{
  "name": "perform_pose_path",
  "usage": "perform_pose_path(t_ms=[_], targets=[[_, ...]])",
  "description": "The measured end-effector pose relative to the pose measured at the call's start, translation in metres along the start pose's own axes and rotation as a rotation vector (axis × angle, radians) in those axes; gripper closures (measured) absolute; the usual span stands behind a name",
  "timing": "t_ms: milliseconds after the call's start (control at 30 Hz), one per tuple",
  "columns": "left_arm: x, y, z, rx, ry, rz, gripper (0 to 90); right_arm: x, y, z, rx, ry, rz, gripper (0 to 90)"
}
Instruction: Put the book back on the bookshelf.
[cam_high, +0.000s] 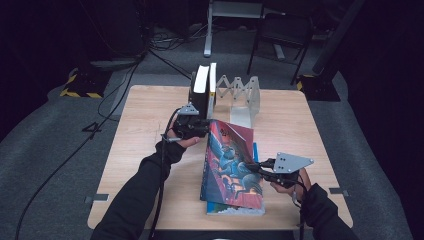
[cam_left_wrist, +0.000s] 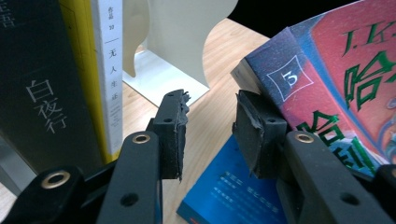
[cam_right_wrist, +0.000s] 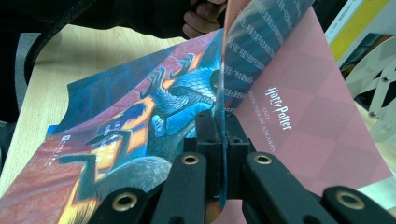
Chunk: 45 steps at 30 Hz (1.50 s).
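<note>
From the high view, the Harry Potter paperback (cam_high: 231, 167) stood tilted on a blue book (cam_high: 239, 207), short of the extendable bookend (cam_high: 244, 97), so shelving remained. In the left gripper view, the left gripper (cam_left_wrist: 208, 122) gaped empty beside that paperback's spine (cam_left_wrist: 275, 79). In the right gripper view, the right gripper (cam_right_wrist: 219, 128) was clamped on the paperback's cover flap (cam_right_wrist: 280, 98).

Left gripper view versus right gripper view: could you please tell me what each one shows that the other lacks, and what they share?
Left gripper view: the open left gripper, an upright black book and a blue book lying flat. Right gripper view: the right gripper shut on the cover of the red book, the pink inside of that cover, and a hand. Both: the red book, the wooden table and the white bookend.
</note>
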<state>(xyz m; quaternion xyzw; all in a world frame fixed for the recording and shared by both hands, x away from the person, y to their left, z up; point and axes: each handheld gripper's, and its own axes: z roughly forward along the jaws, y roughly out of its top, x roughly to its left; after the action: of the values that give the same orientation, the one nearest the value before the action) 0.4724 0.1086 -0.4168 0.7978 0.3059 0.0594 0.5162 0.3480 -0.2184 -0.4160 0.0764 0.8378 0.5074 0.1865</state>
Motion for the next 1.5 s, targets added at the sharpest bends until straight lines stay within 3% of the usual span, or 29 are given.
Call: perform_pose_path(t_ms=[167, 233, 267, 333, 367, 433, 500, 567, 700, 933, 1000, 1033, 1067, 1100, 1167, 1200, 1233, 1300, 1333, 1367, 1433, 1500], targets=[[0.004, -0.013, -0.003, -0.016, -0.049, -0.025, 66.9, 0.007, 0.001, -0.003, -0.007, -0.013, 0.007, 79.7], [0.006, -0.016, -0.002, -0.041, -0.093, -0.046, 68.2, 0.007, 0.004, -0.001, -0.001, -0.008, 0.021, 75.0], [0.006, -0.016, -0.002, -0.041, -0.093, -0.046, 68.2, 0.007, 0.004, -0.001, -0.001, -0.008, 0.021, 75.0], [0.003, -0.014, -0.002, -0.071, -0.171, -0.033, 67.9, 0.003, 0.007, 0.005, 0.000, -0.006, 0.057, 66.8], [0.001, -0.012, -0.002, -0.071, -0.168, -0.020, 68.0, 0.003, 0.008, 0.006, 0.007, -0.021, 0.066, 65.6], [-0.003, -0.009, -0.001, -0.064, -0.155, 0.000, 68.5, 0.002, 0.008, 0.007, 0.015, -0.024, 0.066, 65.6], [-0.007, -0.005, -0.004, -0.069, -0.173, 0.017, 68.4, -0.004, 0.006, 0.007, 0.026, -0.038, 0.097, 74.8], [-0.008, -0.003, -0.005, -0.068, -0.172, 0.029, 68.4, -0.005, 0.005, 0.005, 0.017, -0.031, 0.099, 76.7], [-0.014, 0.005, -0.010, -0.077, -0.186, 0.052, 68.8, -0.001, 0.008, 0.005, 0.022, -0.063, 0.041, 86.4], [-0.026, 0.028, -0.030, -0.140, -0.196, 0.114, 67.0, -0.003, 0.025, -0.003, -0.006, -0.145, -0.052, 89.0], [-0.024, 0.031, -0.037, -0.166, -0.221, 0.113, 66.9, -0.003, 0.029, -0.006, -0.015, -0.175, -0.079, 89.1], [-0.023, 0.032, -0.042, -0.199, -0.280, 0.104, 63.5, -0.002, 0.029, -0.007, -0.021, -0.186, -0.086, 89.2], [-0.026, 0.033, -0.045, -0.200, -0.295, 0.118, 59.3, 0.000, 0.029, -0.008, -0.044, -0.199, -0.093, 89.2], [-0.033, 0.034, -0.045, -0.176, -0.264, 0.155, 59.3, 0.002, 0.028, -0.007, -0.030, -0.193, -0.092, 89.1], [-0.046, 0.032, -0.043, -0.133, -0.222, 0.212, 57.3, 0.010, 0.022, 0.003, 0.014, -0.198, -0.142, 89.4], [-0.050, 0.030, -0.043, -0.122, -0.199, 0.230, 54.7, 0.011, 0.019, 0.006, 0.007, -0.176, -0.111, 89.4], [-0.053, 0.026, -0.043, -0.098, -0.176, 0.237, 52.1, 0.009, 0.016, 0.007, -0.014, -0.149, -0.068, 89.5], [-0.055, 0.021, -0.044, -0.072, -0.160, 0.235, 47.0, 0.010, 0.016, 0.008, 0.006, -0.138, -0.084, 89.5], [-0.058, 0.009, -0.046, -0.029, -0.100, 0.232, 43.9, 0.011, 0.017, 0.008, 0.007, -0.136, -0.079, 89.5], [-0.058, 0.009, -0.046, -0.029, -0.100, 0.232, 39.8, 0.011, 0.017, 0.008, 0.007, -0.136, -0.079, 89.5], [-0.056, -0.009, -0.049, 0.002, -0.067, 0.180, 36.4, 0.011, 0.017, 0.009, 0.000, -0.133, -0.061, 89.5], [-0.050, -0.031, -0.048, 0.031, -0.071, 0.089, 30.1, 0.010, 0.017, 0.008, 0.002, -0.136, -0.058, 89.4]])
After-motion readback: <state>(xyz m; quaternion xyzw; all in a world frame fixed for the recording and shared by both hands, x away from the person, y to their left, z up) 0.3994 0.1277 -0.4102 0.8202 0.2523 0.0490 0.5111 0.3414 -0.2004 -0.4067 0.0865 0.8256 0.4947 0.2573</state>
